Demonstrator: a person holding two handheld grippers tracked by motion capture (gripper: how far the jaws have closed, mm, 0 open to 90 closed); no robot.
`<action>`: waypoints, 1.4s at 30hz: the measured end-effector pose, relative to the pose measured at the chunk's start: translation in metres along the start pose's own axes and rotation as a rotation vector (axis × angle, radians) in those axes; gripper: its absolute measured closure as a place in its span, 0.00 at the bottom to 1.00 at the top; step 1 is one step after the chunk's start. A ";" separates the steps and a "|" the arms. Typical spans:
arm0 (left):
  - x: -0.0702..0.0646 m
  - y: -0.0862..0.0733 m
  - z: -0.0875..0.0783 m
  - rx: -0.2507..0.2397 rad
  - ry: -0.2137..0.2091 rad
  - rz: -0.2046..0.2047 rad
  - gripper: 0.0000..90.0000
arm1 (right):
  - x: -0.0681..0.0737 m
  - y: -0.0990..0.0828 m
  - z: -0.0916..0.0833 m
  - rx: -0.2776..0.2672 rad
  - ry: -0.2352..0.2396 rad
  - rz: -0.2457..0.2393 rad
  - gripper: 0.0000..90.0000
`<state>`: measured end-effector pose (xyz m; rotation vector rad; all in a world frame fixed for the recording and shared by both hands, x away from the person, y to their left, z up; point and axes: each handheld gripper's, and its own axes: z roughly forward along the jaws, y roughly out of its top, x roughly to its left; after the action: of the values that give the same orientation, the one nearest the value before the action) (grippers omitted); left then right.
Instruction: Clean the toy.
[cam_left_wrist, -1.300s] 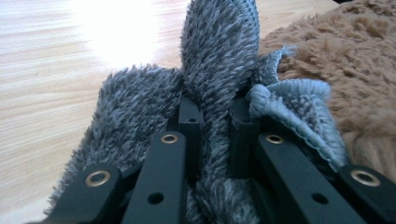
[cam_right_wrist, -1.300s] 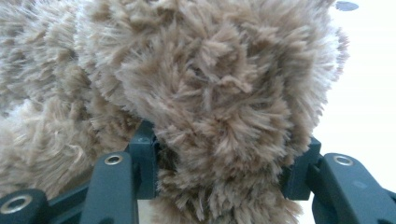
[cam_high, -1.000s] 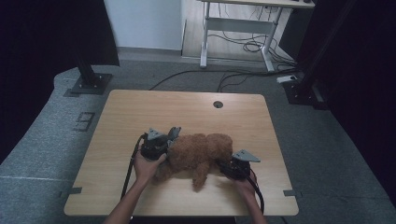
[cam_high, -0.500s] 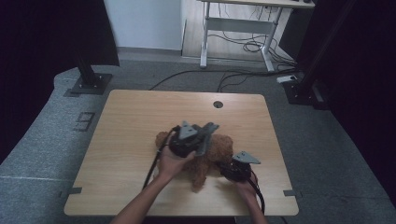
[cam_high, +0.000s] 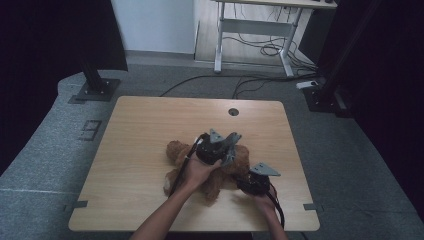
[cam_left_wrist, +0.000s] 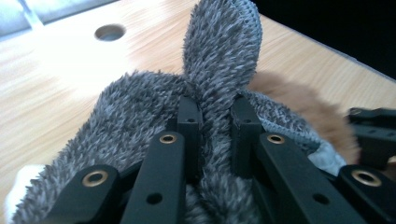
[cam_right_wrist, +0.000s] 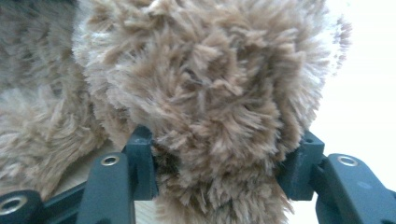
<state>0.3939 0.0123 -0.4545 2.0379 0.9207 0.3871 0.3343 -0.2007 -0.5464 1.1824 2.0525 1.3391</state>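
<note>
From above, the brown plush toy (cam_high: 220, 170) lies low and centre in the frame on the pale wooden table (cam_high: 150, 130), but both hands cover much of it, so its head and limbs are hard to sort out. The right gripper (cam_high: 246, 184), lower right, is clamped on a shaggy brown limb (cam_right_wrist: 210, 116); its jaws press into the long fur on both sides. The left gripper (cam_high: 225, 150), just above, pinches a fold of short grey fleece (cam_left_wrist: 219, 70) with a stitched edge, jaws nearly together. What that grey piece belongs to I cannot tell. Farther back, a round grommet hole (cam_high: 233, 111) marks the tabletop.
</note>
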 end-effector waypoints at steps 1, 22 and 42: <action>0.004 -0.002 -0.003 0.000 0.005 -0.005 0.86 | 0.000 0.000 0.000 0.000 0.002 -0.004 0.49; 0.102 -0.088 -0.066 0.000 0.114 -0.189 0.86 | -0.001 -0.001 0.001 0.002 0.002 0.017 0.50; 0.030 -0.001 -0.055 -0.059 0.002 -0.016 0.86 | 0.000 0.000 0.005 0.001 -0.014 0.023 0.50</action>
<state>0.3827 0.0659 -0.4239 1.9758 0.9154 0.4036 0.3376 -0.1978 -0.5484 1.2164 2.0353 1.3371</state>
